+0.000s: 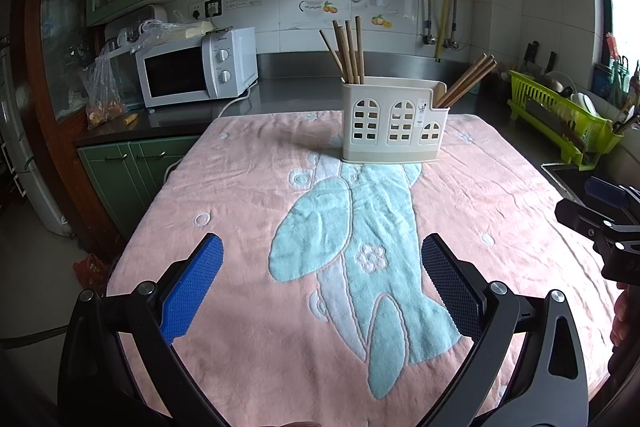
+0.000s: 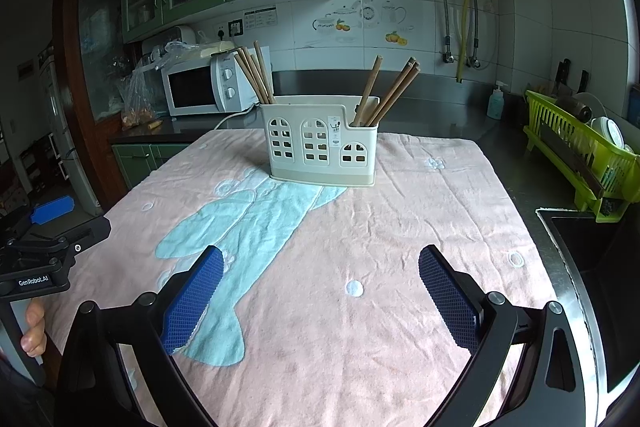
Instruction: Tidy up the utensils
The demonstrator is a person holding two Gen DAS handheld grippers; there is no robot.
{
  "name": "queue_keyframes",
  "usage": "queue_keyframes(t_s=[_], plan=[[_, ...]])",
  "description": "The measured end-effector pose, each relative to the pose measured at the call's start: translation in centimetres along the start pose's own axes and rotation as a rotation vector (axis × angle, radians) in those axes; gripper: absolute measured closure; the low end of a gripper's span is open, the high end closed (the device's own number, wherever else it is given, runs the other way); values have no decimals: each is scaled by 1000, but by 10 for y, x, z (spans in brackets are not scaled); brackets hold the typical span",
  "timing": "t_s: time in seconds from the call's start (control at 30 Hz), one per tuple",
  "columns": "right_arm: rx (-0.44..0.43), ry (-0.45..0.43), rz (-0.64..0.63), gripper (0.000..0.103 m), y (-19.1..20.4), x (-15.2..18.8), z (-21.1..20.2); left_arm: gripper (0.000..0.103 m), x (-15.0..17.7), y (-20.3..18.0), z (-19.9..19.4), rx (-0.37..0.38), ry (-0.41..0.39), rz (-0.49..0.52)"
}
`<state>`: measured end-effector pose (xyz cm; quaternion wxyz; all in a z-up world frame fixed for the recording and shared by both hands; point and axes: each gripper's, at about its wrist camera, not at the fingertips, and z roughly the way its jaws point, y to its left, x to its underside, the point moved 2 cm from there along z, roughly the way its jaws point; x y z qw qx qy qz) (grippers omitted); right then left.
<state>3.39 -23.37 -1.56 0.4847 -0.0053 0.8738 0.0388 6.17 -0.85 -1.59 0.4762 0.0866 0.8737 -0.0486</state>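
1. Both tongs gape wide and empty — left gripper (image 1: 322, 283) and right gripper (image 2: 320, 287) hang over the pink towel (image 1: 240, 187).
2. Chopsticks (image 1: 348, 51) stand sorted in the cream holder (image 1: 394, 121) at the towel's far end — a spoon possibly among them.

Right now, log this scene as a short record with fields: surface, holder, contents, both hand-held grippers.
surface: pink towel with a light blue pattern, spread over the counter
holder: cream plastic utensil holder with window cutouts, upright at the towel's far end
contents: wooden chopsticks in left end; wooden chopsticks in lower right compartment
left hand-held gripper: open, empty, above the towel
right hand-held gripper: open, empty, above the towel
loose utensils on towel: none visible
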Motion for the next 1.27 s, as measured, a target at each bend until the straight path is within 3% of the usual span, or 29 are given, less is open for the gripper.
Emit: queue_keyframes(t_s=[1.27], plan=[[-2,3,7,8,0,2,-1,5,2,1,0,15,1,-3]])
